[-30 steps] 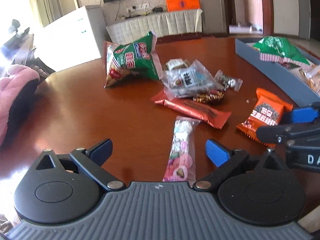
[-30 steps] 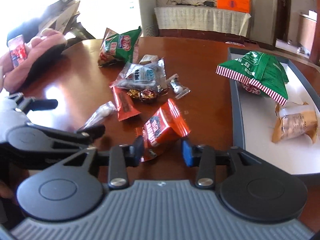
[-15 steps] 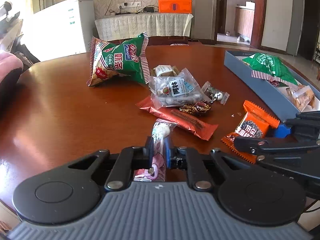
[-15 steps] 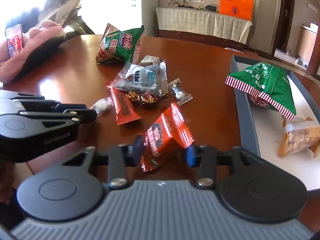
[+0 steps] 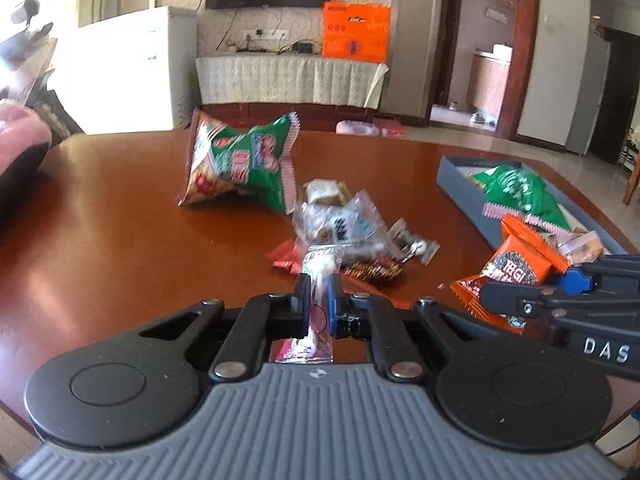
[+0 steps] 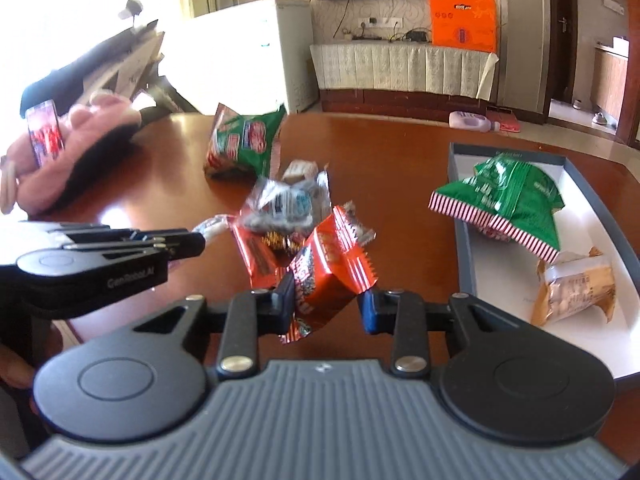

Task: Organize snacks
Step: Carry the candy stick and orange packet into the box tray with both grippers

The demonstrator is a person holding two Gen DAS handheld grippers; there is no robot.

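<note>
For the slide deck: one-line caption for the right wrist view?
Right gripper shut on an orange snack pack, the tray with two snacks to its right.

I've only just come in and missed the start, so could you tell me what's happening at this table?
A person is sorting snacks with a handheld gripper in each hand. The left gripper is shut on a slim pink-and-white candy packet, and the right gripper, whose jaws have just been closing, pinches an orange snack packet. A green chip bag and a tan wrapped snack already lie in the grey tray; other snacks remain on the wooden table.
</note>
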